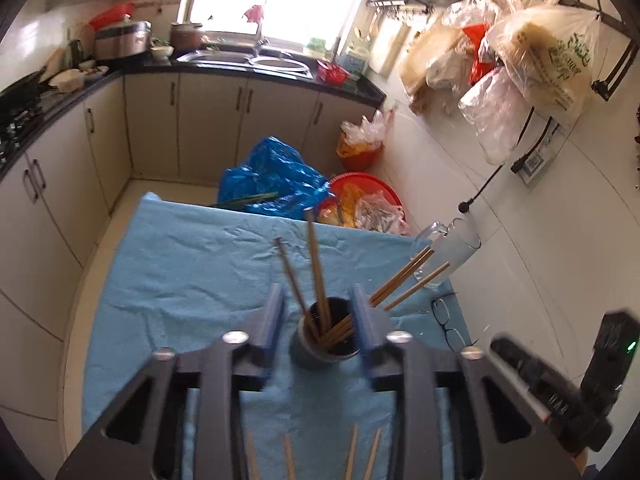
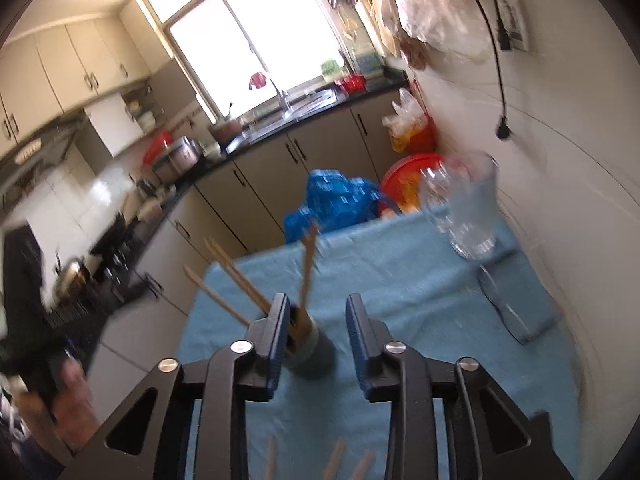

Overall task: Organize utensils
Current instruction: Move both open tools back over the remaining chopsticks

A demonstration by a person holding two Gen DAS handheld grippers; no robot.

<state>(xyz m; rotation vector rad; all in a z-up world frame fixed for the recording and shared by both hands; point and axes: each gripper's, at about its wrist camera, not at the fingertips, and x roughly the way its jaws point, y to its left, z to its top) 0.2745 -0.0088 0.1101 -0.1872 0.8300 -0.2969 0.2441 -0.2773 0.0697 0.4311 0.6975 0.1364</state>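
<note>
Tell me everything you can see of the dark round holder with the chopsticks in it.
The dark round holder is a short, upright cylindrical cup, grey-blue outside and black inside, material unclear. It stands on the blue cloth, near the table's middle. Several wooden chopsticks lean in it, fanning out past the rim. In the left wrist view it sits between the open left gripper's fingers, apparently untouched.

- The left wrist view looks forward and down between its own blue-padded fingers, close above the dark round cup of wooden chopsticks [image 1: 326, 336].
- The right wrist view faces likewise, slightly from the right.
- Both share the light blue tablecloth [image 1: 180, 280], the clear glass mug [image 2: 468, 208] and the sunlit kitchen window [image 2: 256, 36].
</note>
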